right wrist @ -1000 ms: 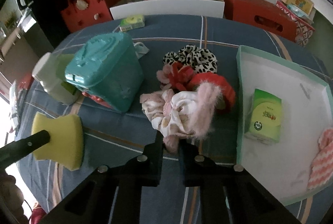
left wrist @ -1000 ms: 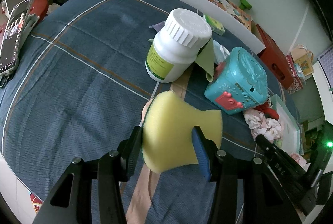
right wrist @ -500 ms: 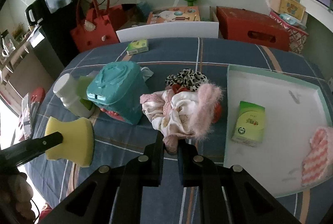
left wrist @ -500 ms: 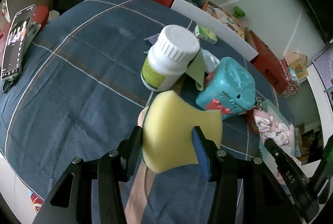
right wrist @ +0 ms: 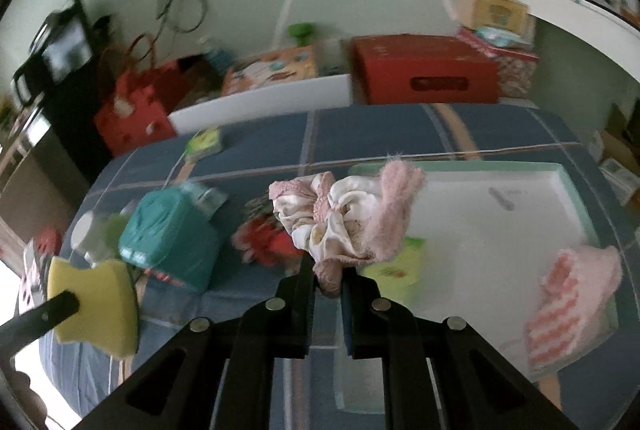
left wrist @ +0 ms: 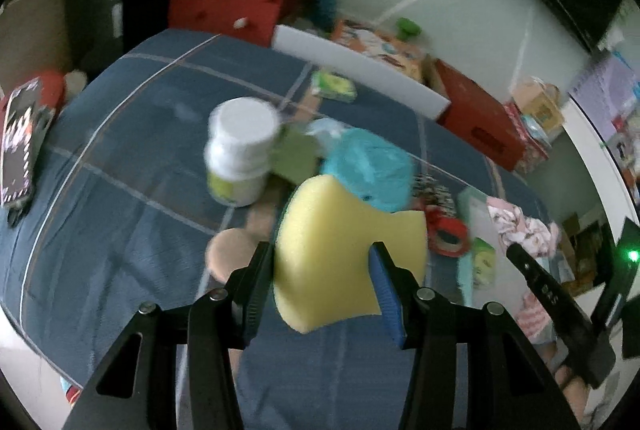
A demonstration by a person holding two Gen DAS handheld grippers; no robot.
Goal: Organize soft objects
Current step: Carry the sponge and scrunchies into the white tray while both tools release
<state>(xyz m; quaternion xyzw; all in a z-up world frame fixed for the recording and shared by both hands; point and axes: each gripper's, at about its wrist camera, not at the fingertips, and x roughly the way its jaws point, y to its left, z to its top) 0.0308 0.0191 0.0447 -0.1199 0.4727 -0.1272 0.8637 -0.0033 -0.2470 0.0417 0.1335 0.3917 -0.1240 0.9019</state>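
Both cams are wrist-mounted fisheyes looking forward and steeply down along their own black fingers, raised above the blue plaid-covered table. Left view faces across the table toward the red bag. Right view faces the pale teal-rimmed tray. Shared: teal plastic box, yellow foam sponge.

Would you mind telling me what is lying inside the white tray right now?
The white tray holds a pink striped cloth and a green packet, partly hidden behind the scrunchie bundle.

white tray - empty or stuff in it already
Not empty: the white tray holds a pink striped cloth and a green packet.
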